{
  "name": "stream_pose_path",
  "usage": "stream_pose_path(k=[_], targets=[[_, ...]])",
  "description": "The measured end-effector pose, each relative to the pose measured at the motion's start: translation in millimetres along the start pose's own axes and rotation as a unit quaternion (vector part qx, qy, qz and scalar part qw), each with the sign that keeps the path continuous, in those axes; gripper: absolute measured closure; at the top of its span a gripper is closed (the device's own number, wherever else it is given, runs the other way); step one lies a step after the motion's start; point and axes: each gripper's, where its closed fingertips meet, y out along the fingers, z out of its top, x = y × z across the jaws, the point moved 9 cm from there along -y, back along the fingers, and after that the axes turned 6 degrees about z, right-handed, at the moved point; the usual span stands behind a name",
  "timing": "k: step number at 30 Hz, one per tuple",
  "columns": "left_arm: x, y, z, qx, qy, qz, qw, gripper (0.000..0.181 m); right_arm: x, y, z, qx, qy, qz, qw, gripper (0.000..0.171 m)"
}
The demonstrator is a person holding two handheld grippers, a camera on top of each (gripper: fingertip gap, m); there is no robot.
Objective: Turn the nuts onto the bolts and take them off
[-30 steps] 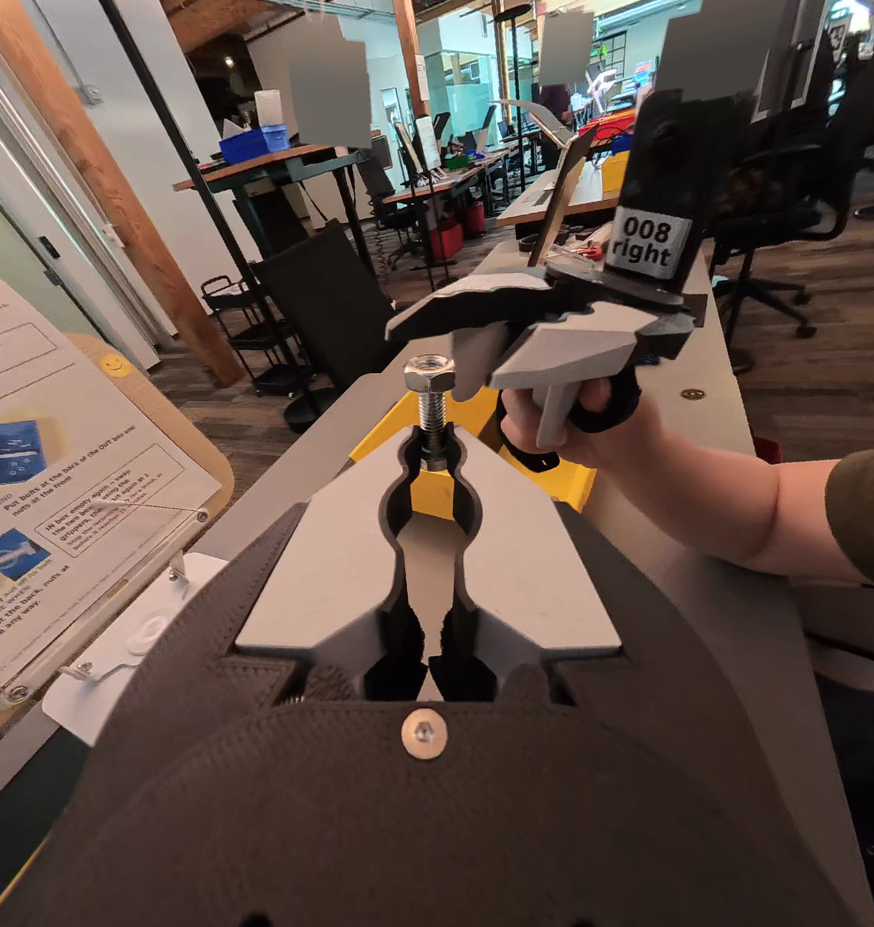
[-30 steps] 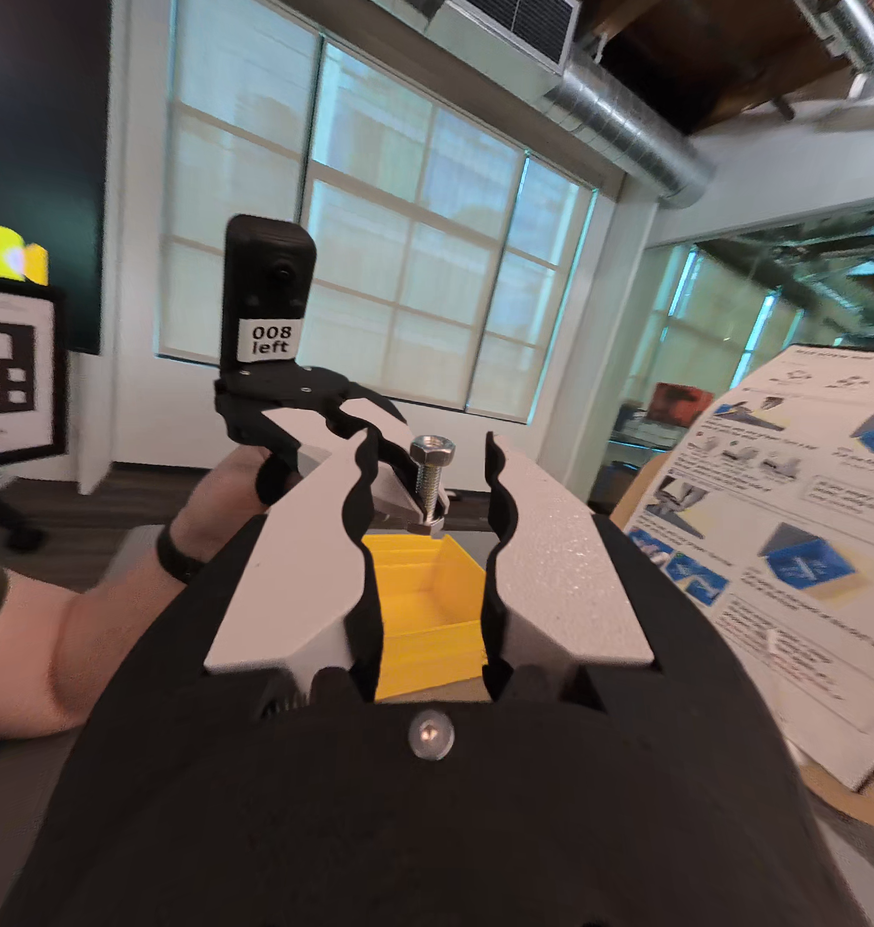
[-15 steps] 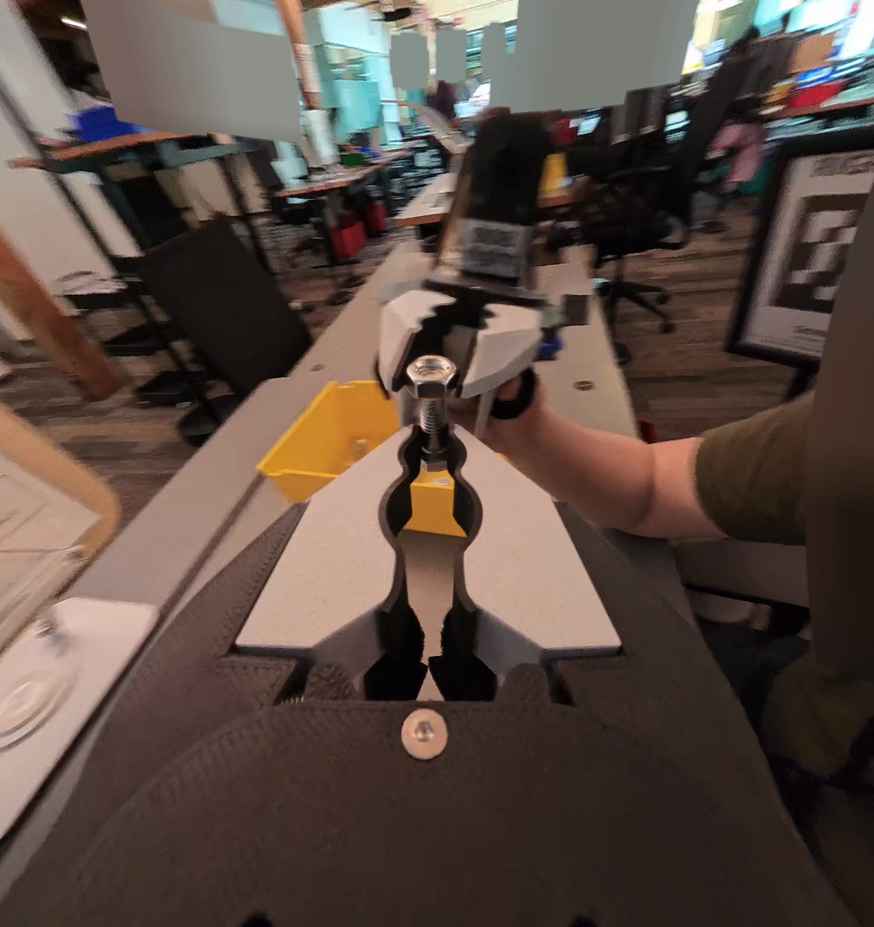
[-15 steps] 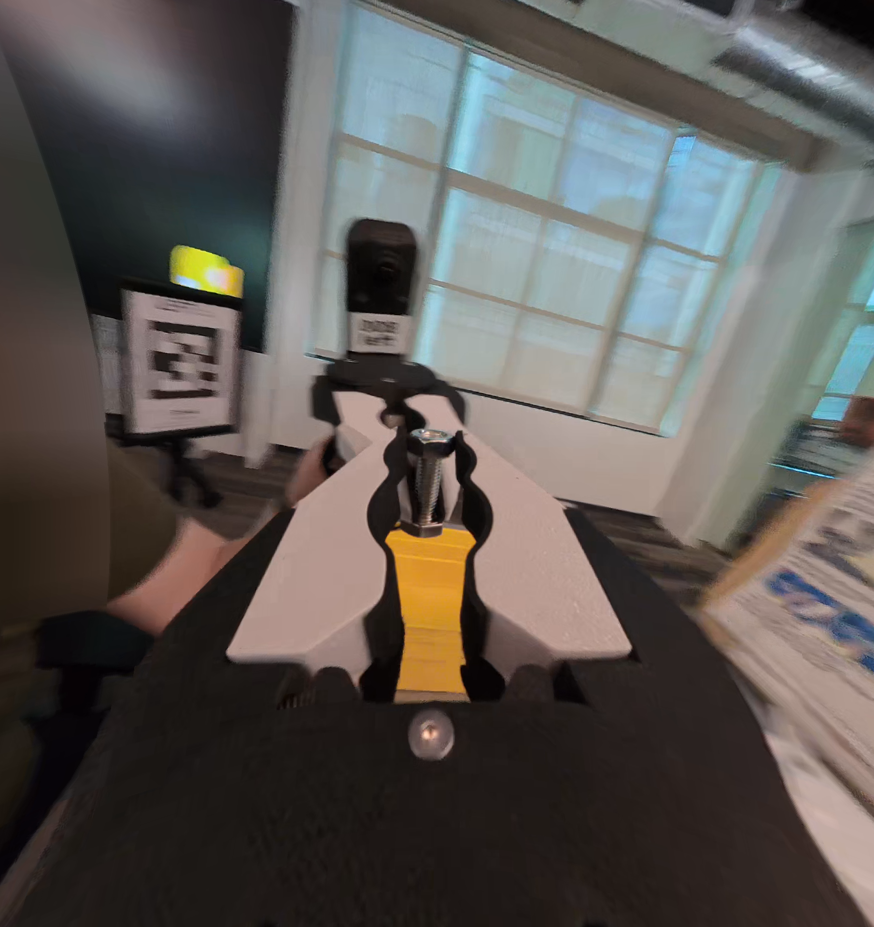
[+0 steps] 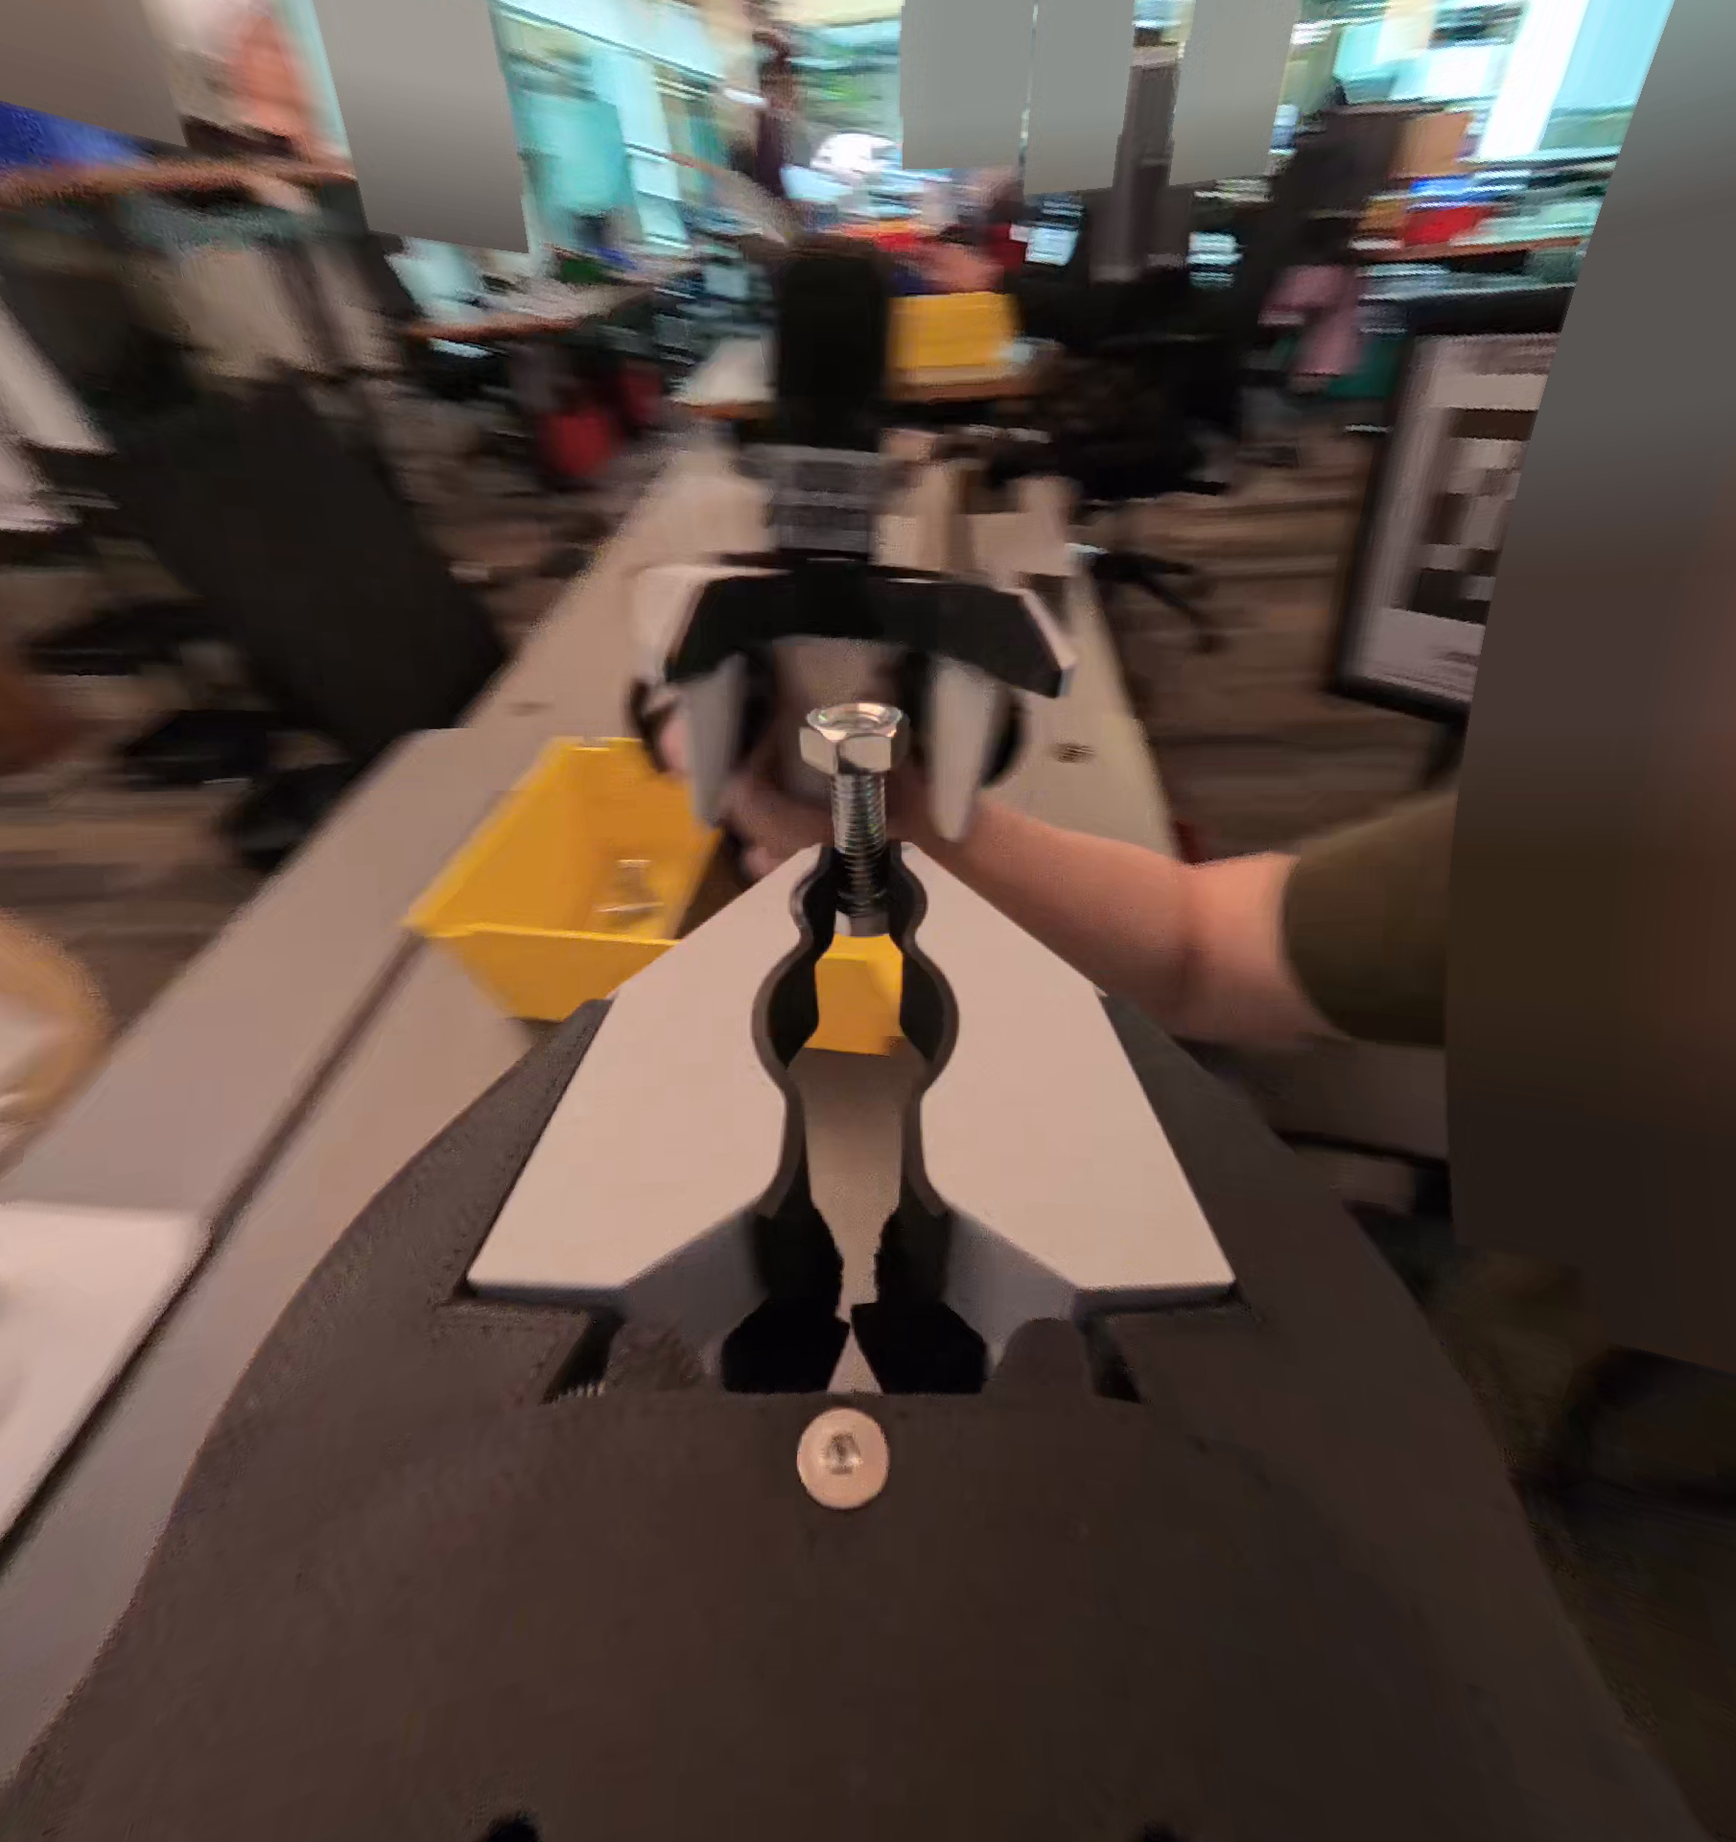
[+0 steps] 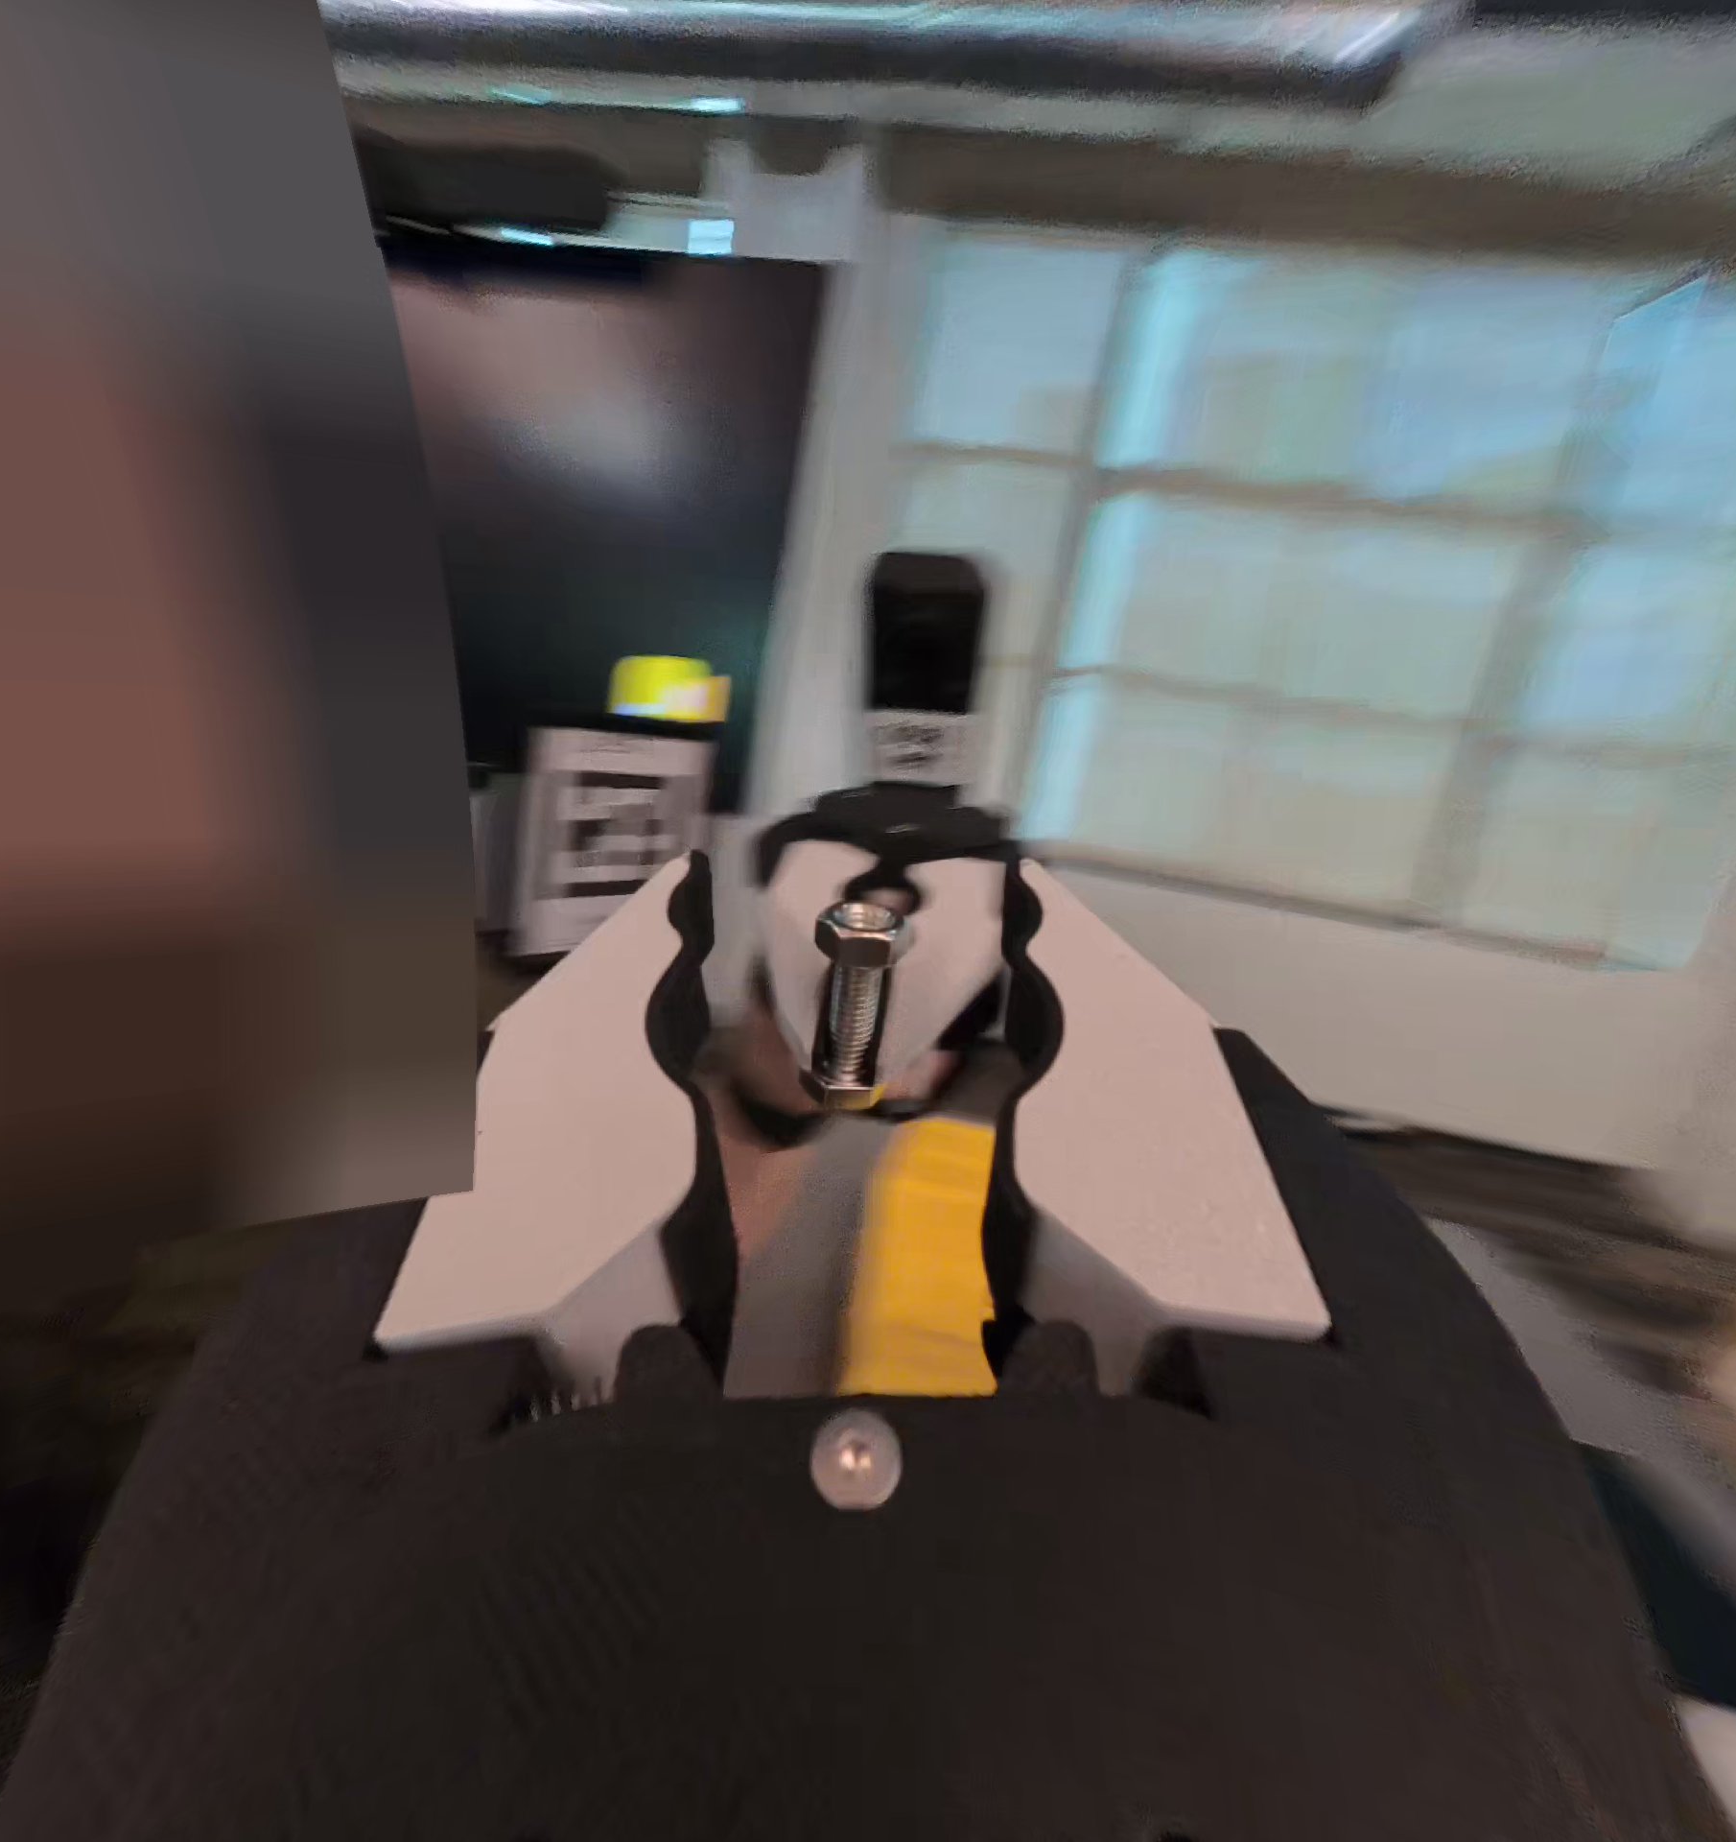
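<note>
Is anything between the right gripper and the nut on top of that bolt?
Nothing visible. The right gripper is open, with the nut in the clear gap between its fingers. The left gripper clamps the bolt lower down.

Blurred office desks [image 5: 565, 299]; large paned window [image 6: 1342, 648], dark wall [image 6: 595, 498].

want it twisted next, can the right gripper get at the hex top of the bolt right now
Probably yes. The right gripper has its fingers open on either side of the bolt, nothing blocking its hex top; the left gripper clamps only the lower end.
</note>
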Motion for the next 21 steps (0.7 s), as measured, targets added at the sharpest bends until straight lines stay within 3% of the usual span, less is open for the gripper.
stream_pose_path(k=[1, 3, 5, 11, 16, 21], targets=[[-7, -3, 1, 0.01, 0.009, 0.064, 0.998, 0.174, 2, -4, 5, 0.005, -0.066, -0.091, 0.994, 0.114], [-17, -8, 3, 0.031, 0.032, 0.174, 0.984, 0.174, -5, -12, 12, 0.02, -0.2, -0.25, 0.947, 0.121], [-22, -9, 3, 0.042, 0.055, 0.246, 0.967, 0.174, -19, -8, 13, 0.028, -0.279, -0.318, 0.906, 0.131], [-15, -4, 4, 0.047, 0.111, 0.336, 0.934, 0.175, -16, 23, -6, -0.038, -0.218, -0.332, 0.917, 0.129], [-9, 6, 2, 0.035, 0.126, 0.334, 0.934, 0.174, -9, 21, -10, -0.051, -0.201, -0.346, 0.915, 0.136], [-8, 11, 1, 0.03, 0.13, 0.327, 0.935, 0.175, -7, 16, -9, -0.055, -0.193, -0.34, 0.919, 0.156]])
